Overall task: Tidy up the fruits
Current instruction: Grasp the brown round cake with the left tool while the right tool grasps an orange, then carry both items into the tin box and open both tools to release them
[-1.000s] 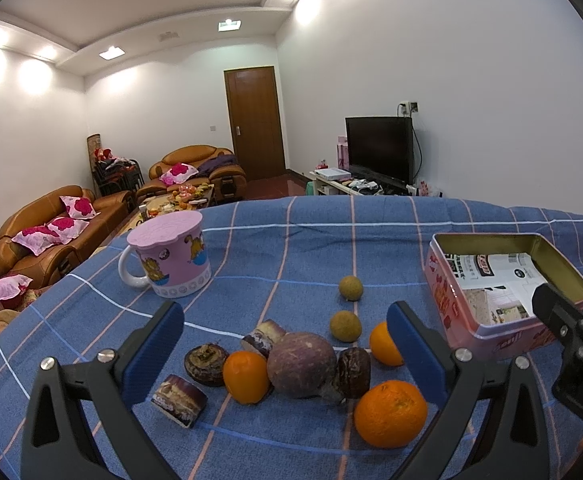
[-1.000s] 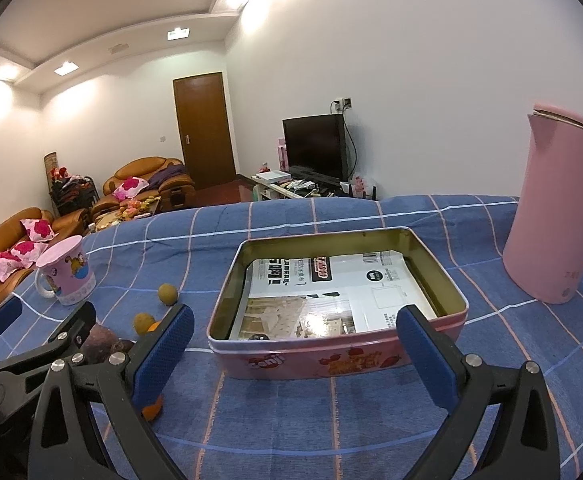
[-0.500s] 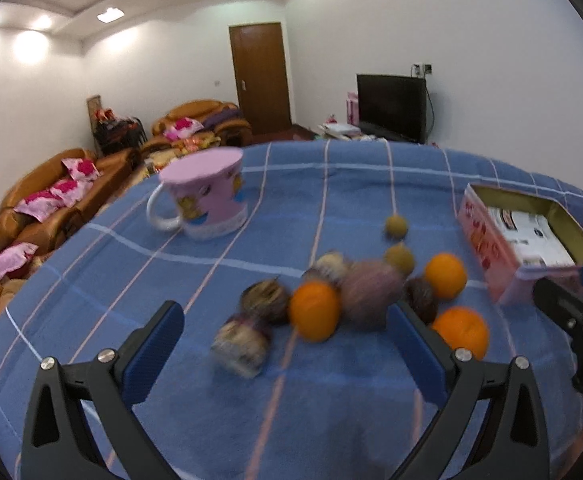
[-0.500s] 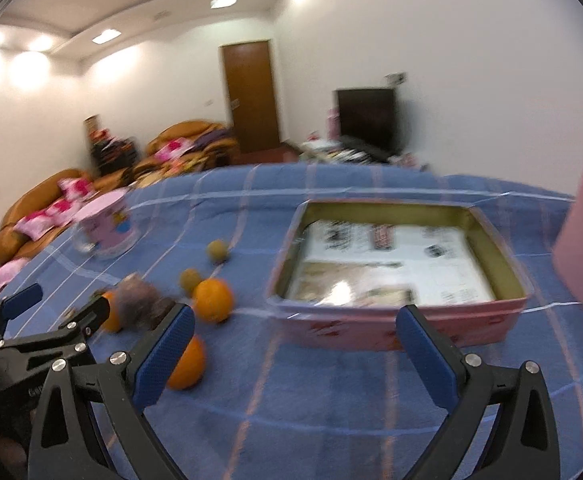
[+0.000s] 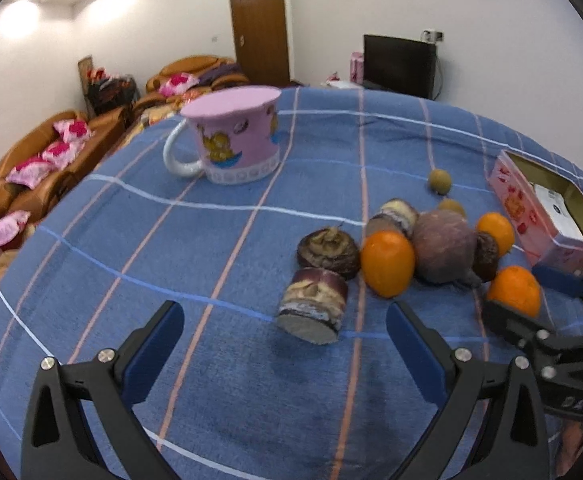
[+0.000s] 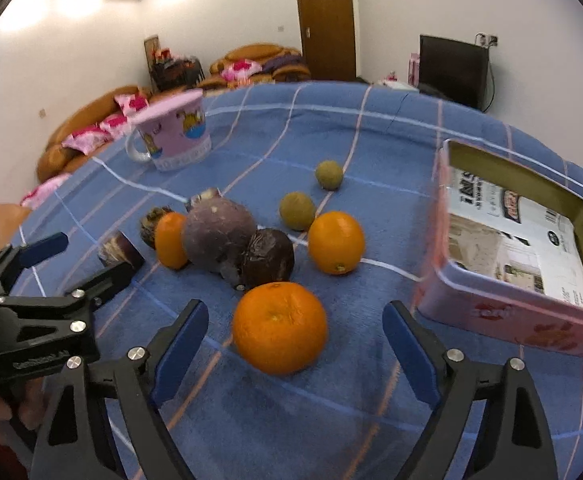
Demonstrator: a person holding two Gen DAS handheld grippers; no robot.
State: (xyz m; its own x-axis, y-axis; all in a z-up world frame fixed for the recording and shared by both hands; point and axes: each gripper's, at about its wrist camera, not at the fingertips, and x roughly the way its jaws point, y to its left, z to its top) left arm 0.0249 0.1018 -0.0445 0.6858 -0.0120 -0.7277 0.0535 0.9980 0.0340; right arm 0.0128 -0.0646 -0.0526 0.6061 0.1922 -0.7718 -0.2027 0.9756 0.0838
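Looking along my right gripper [image 6: 293, 340], I see its fingers [image 6: 179, 350] closing, spread to either side of the nearest orange [image 6: 279, 327] without pressing on it; that orange rests on the blue checked cloth [image 6: 331, 420] over the surface. Just beyond it lie a dark wrinkled fruit [image 6: 269, 256], a big purple round one [image 6: 219, 236], two more oranges [image 6: 335, 242] and two small greenish-brown fruits [image 6: 297, 210]. To the right stands the pink tin [image 6: 491, 312], open, with printed paper lining its bottom. A pink mug [image 6: 175, 132] sits farther back on the left.

My left gripper [image 5: 283, 354] hangs with fingers [image 5: 153, 356] wide apart and nothing between them, just short of a cut purple chunk [image 5: 315, 306] lying on its side. Behind that chunk a brown bulb [image 5: 327, 252] touches an orange [image 5: 387, 262].
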